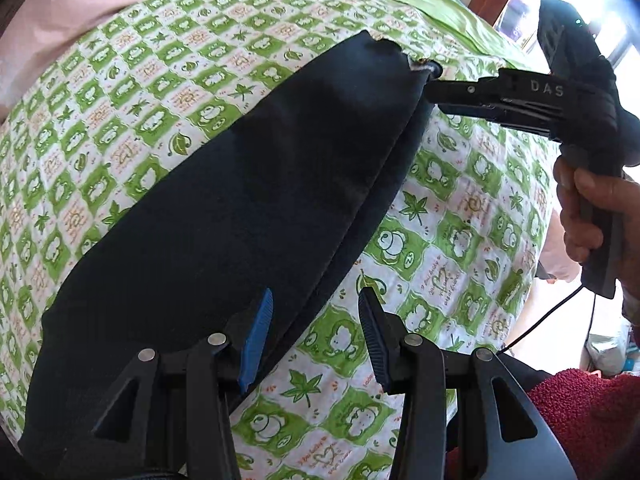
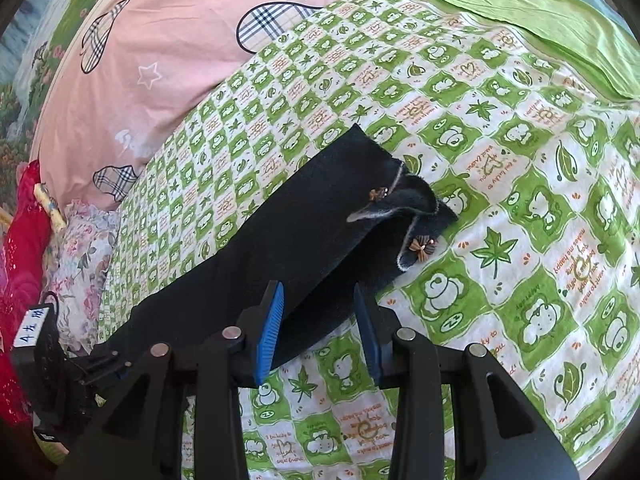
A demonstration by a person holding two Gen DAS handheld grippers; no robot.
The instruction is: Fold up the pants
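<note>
Black pants [image 1: 224, 200] lie flat, legs stacked, along green-checked bedsheet [image 1: 460, 240] on bed. Left tongs [image 1: 316, 340] spread, hovering over pants' edge near waist end, gripping nothing. Right tongs [image 2: 320, 328] spread above lower legs; cuffs [image 2: 404, 216] lie just beyond tips. Pink pillow [image 2: 180, 60] behind.

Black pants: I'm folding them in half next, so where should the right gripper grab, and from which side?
Probably the cuff end, pinching both stacked legs and coming from the near long edge, where the open right gripper hovers. The black pants lie flat and one cuff curls up.
</note>
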